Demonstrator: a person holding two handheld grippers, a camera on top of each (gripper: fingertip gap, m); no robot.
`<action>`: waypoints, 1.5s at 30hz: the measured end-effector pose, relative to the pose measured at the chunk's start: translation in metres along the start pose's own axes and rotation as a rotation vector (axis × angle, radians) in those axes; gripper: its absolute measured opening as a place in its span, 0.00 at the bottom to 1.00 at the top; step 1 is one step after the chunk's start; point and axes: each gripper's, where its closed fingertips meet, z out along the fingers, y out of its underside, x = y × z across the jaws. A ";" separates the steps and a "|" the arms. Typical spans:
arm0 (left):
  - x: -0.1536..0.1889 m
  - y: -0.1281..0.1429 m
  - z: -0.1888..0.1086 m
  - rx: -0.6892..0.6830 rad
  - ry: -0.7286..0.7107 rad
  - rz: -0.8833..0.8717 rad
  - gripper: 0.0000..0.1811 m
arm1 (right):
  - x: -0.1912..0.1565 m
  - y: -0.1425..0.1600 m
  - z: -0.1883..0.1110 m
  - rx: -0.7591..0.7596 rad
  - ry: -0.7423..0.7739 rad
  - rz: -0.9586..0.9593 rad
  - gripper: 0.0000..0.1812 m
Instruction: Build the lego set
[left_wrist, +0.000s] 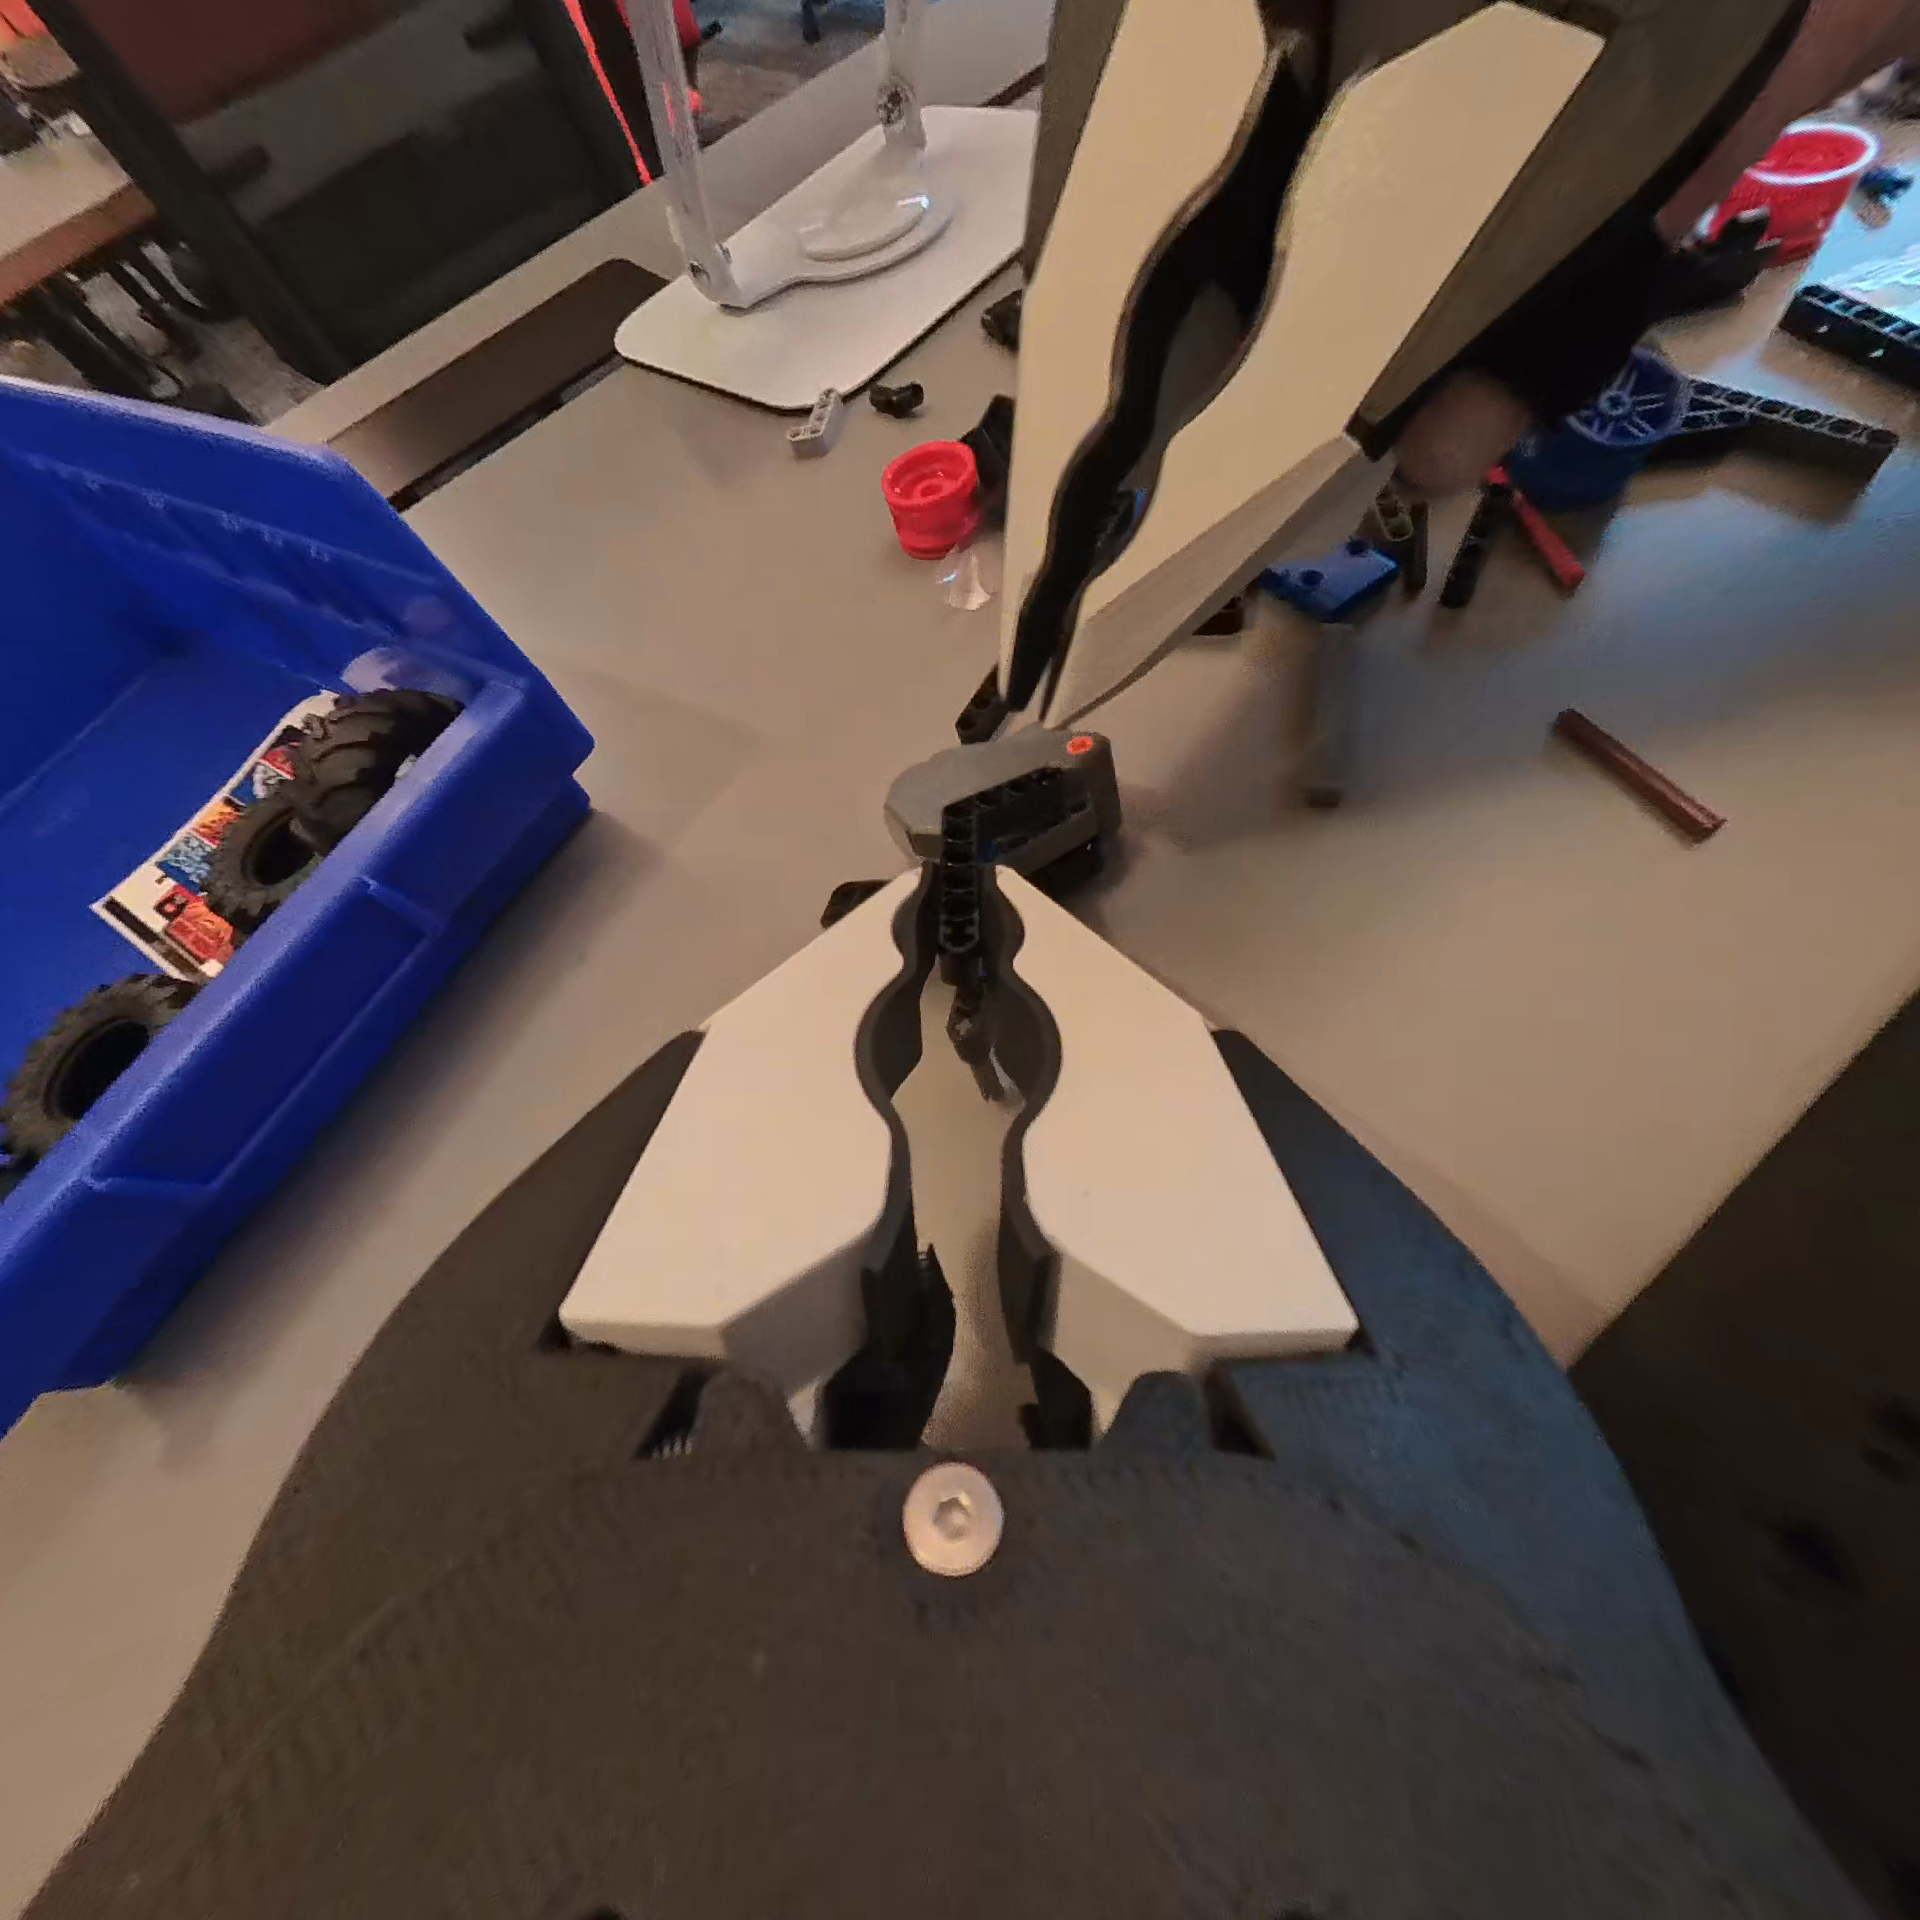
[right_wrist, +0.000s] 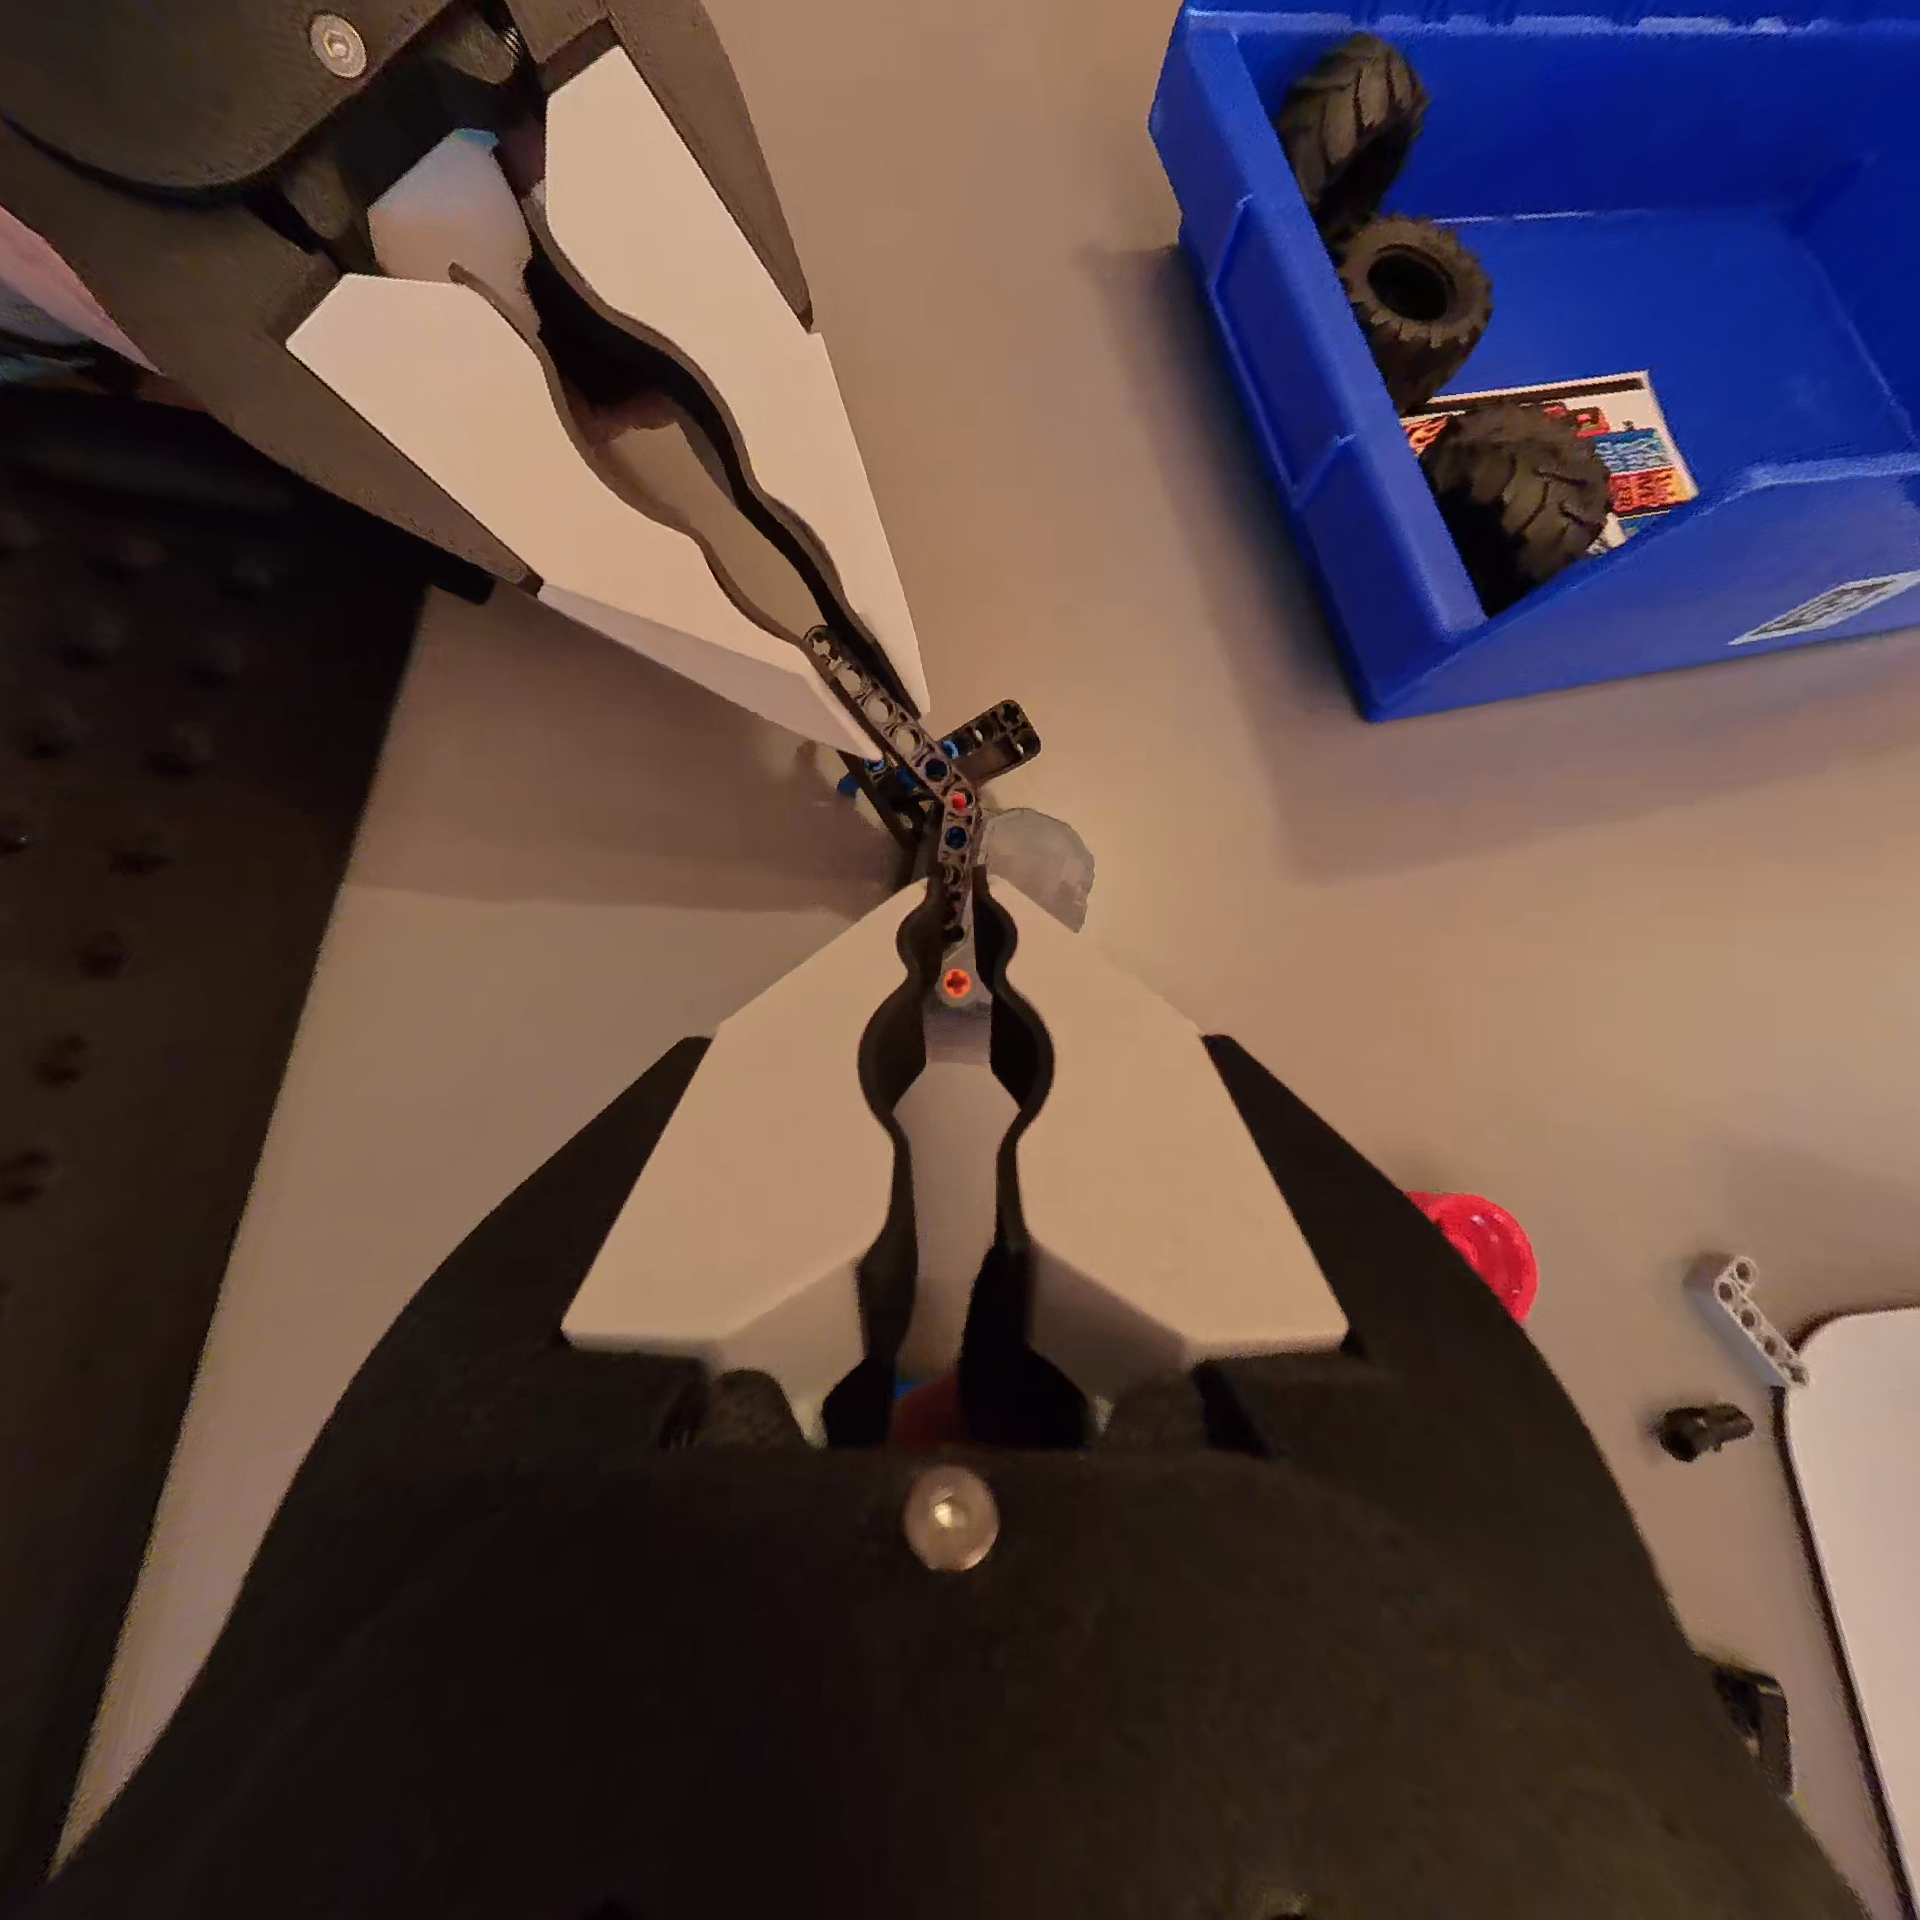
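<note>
At frame centre, your left gripper (left_wrist: 961, 894) clenched the holed black beam (left_wrist: 961, 883) of the assembly (left_wrist: 1003, 800), whose smooth grey panel carried an orange pin. Your right gripper (right_wrist: 951, 904) clamped the same assembly from the opposite end. It sat just above the matte grey table (left_wrist: 675, 644). At left, the glossy blue bin (left_wrist: 312, 935) held knobby black tyres (left_wrist: 301, 821) on a printed sticker sheet (left_wrist: 197, 883). A ribbed red hub (left_wrist: 930, 499) stood farther up.

We seem to be in an office or lab — grey desks (left_wrist: 1351, 935), a white monitor stand (left_wrist: 831, 249) upper centre, a blue bin (left_wrist: 312, 935) at left.
</note>
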 end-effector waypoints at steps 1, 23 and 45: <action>0.001 0.001 0.001 0.001 0.014 -0.007 0.03 | 0.001 0.000 0.001 -0.005 -0.003 -0.001 0.01; -0.002 0.004 0.008 0.019 0.125 -0.149 0.03 | 0.006 0.003 0.018 -0.082 -0.129 0.028 0.00; -0.005 0.005 0.007 0.000 0.162 -0.229 0.03 | 0.005 0.003 0.025 -0.268 -0.260 -0.013 0.00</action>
